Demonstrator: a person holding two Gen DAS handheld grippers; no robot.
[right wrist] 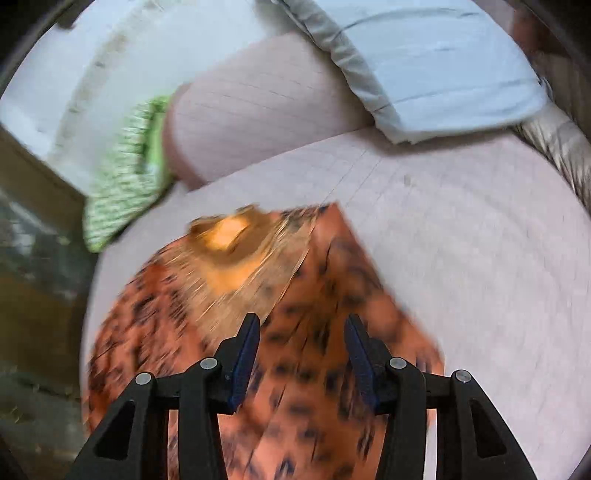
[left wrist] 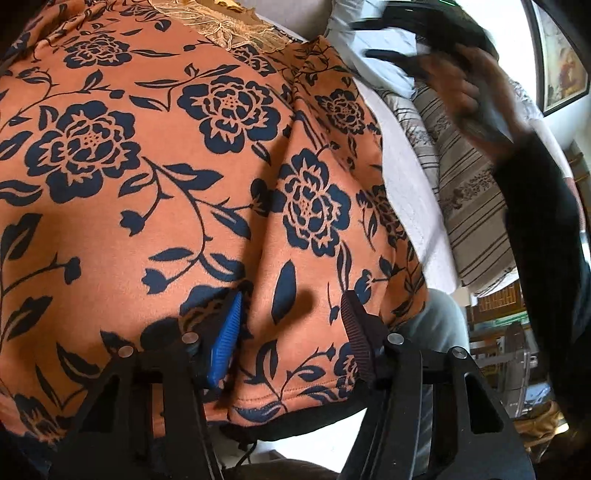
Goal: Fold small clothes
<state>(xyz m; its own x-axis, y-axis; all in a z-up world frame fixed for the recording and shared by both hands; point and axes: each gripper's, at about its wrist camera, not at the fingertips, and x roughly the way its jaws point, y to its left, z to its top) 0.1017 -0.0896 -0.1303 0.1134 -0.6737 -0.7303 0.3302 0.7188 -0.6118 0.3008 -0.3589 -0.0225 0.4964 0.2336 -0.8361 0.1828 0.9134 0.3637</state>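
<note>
left wrist view: an orange garment printed with dark navy flowers and vines (left wrist: 192, 192) fills most of the frame, spread over a pale bed surface (left wrist: 410, 206). the left gripper (left wrist: 291, 325) hangs just above the cloth near its stitched hem, its fingers apart with nothing between them; one pad is blue, the other dark. a beige lace trim (left wrist: 236, 26) lies at the garment's far edge. a striped grey pillow (left wrist: 469, 206) sits to the right, and a blurred hand with a black device (left wrist: 454, 70) shows at upper right.

right wrist view: badly motion-blurred. the right gripper (right wrist: 301, 328) is over the same orange garment (right wrist: 295, 369), fingers apart and holding nothing. the garment lies on the pale bed (right wrist: 461, 240). a green and white patterned cloth (right wrist: 125, 177) and a light blue pillow (right wrist: 436, 62) lie beyond.
</note>
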